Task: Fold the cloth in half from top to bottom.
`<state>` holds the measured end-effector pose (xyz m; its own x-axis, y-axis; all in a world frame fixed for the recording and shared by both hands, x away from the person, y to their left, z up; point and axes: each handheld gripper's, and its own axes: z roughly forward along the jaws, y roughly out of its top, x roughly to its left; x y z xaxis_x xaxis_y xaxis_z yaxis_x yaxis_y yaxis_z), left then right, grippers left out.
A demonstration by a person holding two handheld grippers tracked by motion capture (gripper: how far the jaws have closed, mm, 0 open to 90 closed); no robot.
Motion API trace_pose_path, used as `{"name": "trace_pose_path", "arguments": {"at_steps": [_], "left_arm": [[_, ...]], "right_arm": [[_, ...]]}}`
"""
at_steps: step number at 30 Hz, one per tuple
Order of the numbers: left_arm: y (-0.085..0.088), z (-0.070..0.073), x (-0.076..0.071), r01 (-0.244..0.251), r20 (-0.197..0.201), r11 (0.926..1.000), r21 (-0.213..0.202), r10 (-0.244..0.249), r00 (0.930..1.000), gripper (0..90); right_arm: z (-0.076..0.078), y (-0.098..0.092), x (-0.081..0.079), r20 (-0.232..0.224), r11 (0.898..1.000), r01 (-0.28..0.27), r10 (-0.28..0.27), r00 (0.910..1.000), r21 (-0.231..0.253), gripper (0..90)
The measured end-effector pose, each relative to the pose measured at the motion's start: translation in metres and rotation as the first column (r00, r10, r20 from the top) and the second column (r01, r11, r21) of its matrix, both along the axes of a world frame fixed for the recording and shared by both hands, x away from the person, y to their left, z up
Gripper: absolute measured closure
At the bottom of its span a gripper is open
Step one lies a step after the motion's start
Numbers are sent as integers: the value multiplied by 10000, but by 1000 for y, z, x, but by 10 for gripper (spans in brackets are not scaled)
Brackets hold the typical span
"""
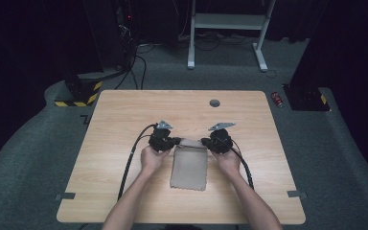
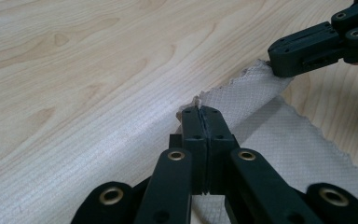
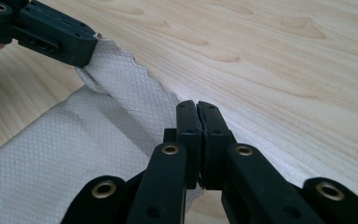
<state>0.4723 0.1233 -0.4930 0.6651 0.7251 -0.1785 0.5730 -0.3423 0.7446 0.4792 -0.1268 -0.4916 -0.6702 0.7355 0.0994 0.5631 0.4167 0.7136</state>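
Cloth work is in hand on the light wooden table (image 1: pixel 124 191): a beige, diamond-textured rectangular cloth with pinked, zigzag edges (image 1: pixel 189 168) lies near the middle of the tabletop, a little toward the person's edge, its long sides running from the near edge toward the far edge. Its far end is lifted and curled back over the part that lies flat, and this is why both grippers sit side by side at that end. The left gripper (image 2: pixel 201 111) has its black jaws pressed together on the far left corner of the cloth, a small tuft of fabric poking out above the tips; the right gripper (image 3: pixel 196 112) has its jaws likewise clamped on the far right corner, the pinked hem running between the two. Holding one corner each keeps the hem stretched straight between them, so the fold line should come out square to the long sides rather than skewed. Both hands (image 1: pixel 149 158) stay low, close to the wood, which keeps the raised strip short and the rest of the cloth pinned by its own weight. Judging from this, the fold toward the near edge has only begun.
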Motion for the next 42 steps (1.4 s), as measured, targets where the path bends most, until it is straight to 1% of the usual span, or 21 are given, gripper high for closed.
{"name": "trace_pose_path", "arguments": {"at_steps": [2, 7, 9, 11, 13, 14, 15, 17, 19, 21, 23, 26, 28, 30, 33, 35, 37, 39, 42], "left_arm": [[1, -1, -2, 29, -29, 10000, 33, -29, 10000, 893], [4, -1, -8, 63, -19, 10000, -6, -63, 10000, 894], [2, -2, -11, 83, -85, 9998, 197, -81, 9999, 894], [0, -2, -14, 178, 31, 9992, 352, -180, 9998, 894], [1, -2, -17, 229, 88, 9994, 249, -231, 9997, 894], [1, -3, -18, 234, 41, 9996, 170, -234, 9997, 893], [2, -3, -18, 295, 36, 9994, 169, -296, 9996, 894], [3, -3, -20, 308, -23, 9995, 38, -307, 9995, 894], [4, -2, -21, 303, 3, 9995, -26, -303, 9995, 893], [5, -2, -23, 247, -29, 9997, -53, -248, 9997, 893], [5, -2, -23, 299, -22, 9996, -12, -299, 9996, 893], [5, -1, -28, 366, 1, 9993, 65, -366, 9993, 894], [6, -2, -30, 346, 9, 9993, -125, -345, 9994, 893], [7, -4, -31, 293, -11, 9994, -209, -293, 9996, 893], [7, -4, -32, 282, -41, 9993, -234, -283, 9996, 893], [8, -4, -34, 291, -28, 9993, -247, -292, 9996, 893], [9, -4, -37, 294, -30, 9989, -365, -295, 9996, 894], [9, -3, -38, 348, 25, 9989, -315, -347, 9994, 893], [9, -3, -40, 383, 2, 9984, -404, -383, 9993, 893]], "right_arm": [[1, 1, -4, 75, 9999, -89, 90, 9999, -91, 884], [-1, 2, -13, 133, 9996, -286, 287, 9995, -78, 884], [-2, 1, -16, 111, 9996, -291, 290, 9995, 67, 884], [-3, 1, -19, 61, 9994, -323, 322, 9995, 113, 884], [-4, 1, -21, 57, 9993, -371, 371, 9993, -5, 884], [-4, 0, -22, 100, 9992, -400, 400, 9991, -53, 884], [-4, 0, -23, 112, 9992, -404, 405, 9991, -29, 884], [-3, -1, -26, 101, 9992, -407, 406, 9991, 60, 884], [-3, -2, -28, 152, 9990, -436, 434, 9989, 132, 884], [-2, -2, -30, 187, 9988, -438, 434, 9989, 221, 884], [-1, -2, -31, 159, 9987, -463, 459, 9988, 226, 884], [-1, -2, -34, 155, 9983, -521, 517, 9985, 269, 883], [-1, -3, -35, 162, 9980, -564, 560, 9983, 277, 884], [-1, -4, -37, 154, 9977, -605, 601, 9981, 308, 884], [-2, -4, -40, 171, 9974, -651, 646, 9978, 318, 884], [-2, -4, -42, 172, 9972, -645, 639, 9978, 372, 884], [-2, -4, -45, 166, 9965, -707, 700, 9974, 439, 884], [-2, -5, -46, 210, 9961, -716, 706, 9973, 509, 884], [-1, -6, -50, 150, 9959, -673, 665, 9977, 602, 884]]}}
